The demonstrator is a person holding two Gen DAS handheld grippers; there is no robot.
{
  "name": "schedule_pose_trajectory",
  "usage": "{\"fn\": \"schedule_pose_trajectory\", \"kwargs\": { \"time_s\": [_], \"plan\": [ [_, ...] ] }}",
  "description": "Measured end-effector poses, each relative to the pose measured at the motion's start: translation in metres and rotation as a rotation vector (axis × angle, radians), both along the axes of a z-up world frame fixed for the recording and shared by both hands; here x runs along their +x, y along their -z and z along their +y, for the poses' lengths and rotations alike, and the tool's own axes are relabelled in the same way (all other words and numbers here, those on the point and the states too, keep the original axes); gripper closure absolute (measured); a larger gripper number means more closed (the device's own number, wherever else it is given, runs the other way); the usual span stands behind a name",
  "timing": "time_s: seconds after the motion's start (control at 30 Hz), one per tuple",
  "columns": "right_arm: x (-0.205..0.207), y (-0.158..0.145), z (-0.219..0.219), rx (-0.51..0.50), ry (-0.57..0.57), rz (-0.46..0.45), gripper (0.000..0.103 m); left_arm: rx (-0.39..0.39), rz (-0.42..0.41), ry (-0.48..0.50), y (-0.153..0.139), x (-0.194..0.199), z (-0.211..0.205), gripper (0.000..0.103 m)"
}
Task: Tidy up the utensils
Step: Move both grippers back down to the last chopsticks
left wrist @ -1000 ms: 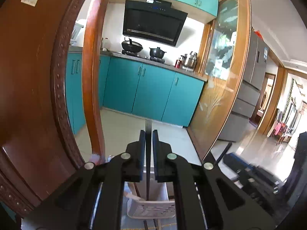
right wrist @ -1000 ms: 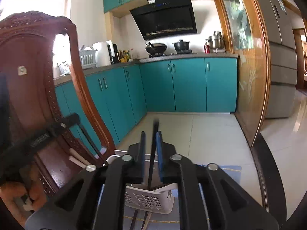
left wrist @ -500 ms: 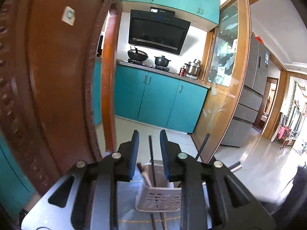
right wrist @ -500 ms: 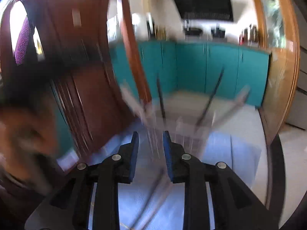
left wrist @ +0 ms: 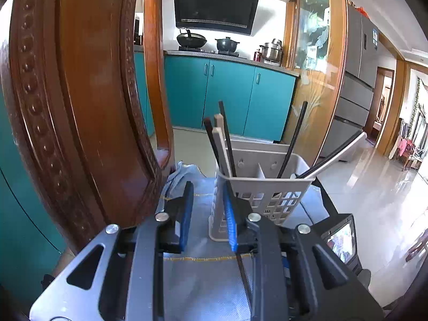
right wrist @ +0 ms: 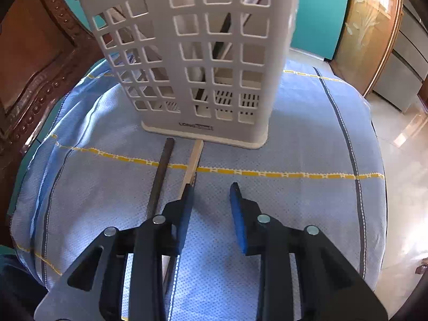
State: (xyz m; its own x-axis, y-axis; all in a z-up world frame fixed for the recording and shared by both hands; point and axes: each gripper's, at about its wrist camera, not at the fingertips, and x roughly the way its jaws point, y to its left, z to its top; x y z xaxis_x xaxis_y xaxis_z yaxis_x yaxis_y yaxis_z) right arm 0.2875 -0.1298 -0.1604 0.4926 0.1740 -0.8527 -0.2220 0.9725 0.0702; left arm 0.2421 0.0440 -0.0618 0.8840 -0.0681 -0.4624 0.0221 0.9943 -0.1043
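Counter draped in a blue cloth (right wrist: 294, 139) with yellow dashed lines and dark stripes; bare surface hidden.

Straight ahead of the right gripper (right wrist: 211, 195), standing upright on the cloth: white lattice utensil basket (right wrist: 198, 53), divided into compartments, chopsticks leaning inside.

Lying flat on the cloth, running from the basket's foot back toward the gripper: a dark chopstick (right wrist: 160, 176) left of its left finger, and a pale wooden chopstick (right wrist: 194, 160) whose near end disappears at that finger's tip. The two side by side, not touching.

Same basket (left wrist: 264, 184) just ahead and right of the left gripper (left wrist: 207, 206).
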Motion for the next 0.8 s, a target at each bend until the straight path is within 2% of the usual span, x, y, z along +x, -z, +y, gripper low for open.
{"fn": "schedule_pose_trajectory", "kwargs": {
  "time_s": [0.1, 0.13, 0.17, 0.23, 0.3, 0.33, 0.37, 0.4, 0.53, 0.67, 0.8],
  "plan": [
    [0.002, -0.001, -0.006, 0.038, 0.001, -0.003, 0.072, 0.012, 0.007, -0.001, -0.001, 0.005, -0.001, 0.080],
    [0.002, -0.002, -0.005, 0.046, -0.011, -0.007, 0.069, 0.013, 0.012, -0.003, 0.001, 0.005, -0.001, 0.079],
    [0.000, -0.002, -0.004, 0.044, -0.023, -0.008, 0.065, 0.015, 0.018, -0.003, 0.002, 0.007, -0.001, 0.078],
    [-0.004, -0.001, 0.001, 0.037, -0.058, -0.010, 0.063, 0.017, 0.031, -0.007, 0.003, 0.011, -0.001, 0.078],
    [-0.006, 0.003, 0.012, -0.015, -0.091, -0.021, 0.063, 0.019, 0.049, -0.011, 0.007, 0.012, -0.001, 0.078],
    [-0.006, 0.005, 0.011, -0.036, -0.100, -0.026, 0.068, 0.019, 0.055, -0.012, 0.009, 0.012, -0.001, 0.078],
    [-0.006, 0.005, 0.013, -0.045, -0.106, -0.028, 0.083, 0.020, 0.066, -0.013, 0.012, 0.013, -0.001, 0.078],
    [-0.007, 0.005, 0.014, -0.051, -0.113, -0.025, 0.089, 0.020, 0.074, -0.012, 0.013, 0.015, -0.001, 0.078],
    [-0.007, 0.004, 0.001, -0.029, -0.101, 0.018, 0.094, 0.030, 0.124, 0.004, 0.024, 0.021, -0.003, 0.077],
    [-0.003, 0.002, -0.029, 0.022, -0.043, 0.080, 0.096, 0.041, 0.194, 0.040, 0.039, 0.029, -0.011, 0.075],
    [-0.005, 0.001, -0.060, 0.074, 0.056, 0.123, 0.096, 0.050, 0.314, 0.108, 0.068, 0.039, -0.028, 0.072]
  ]
}}
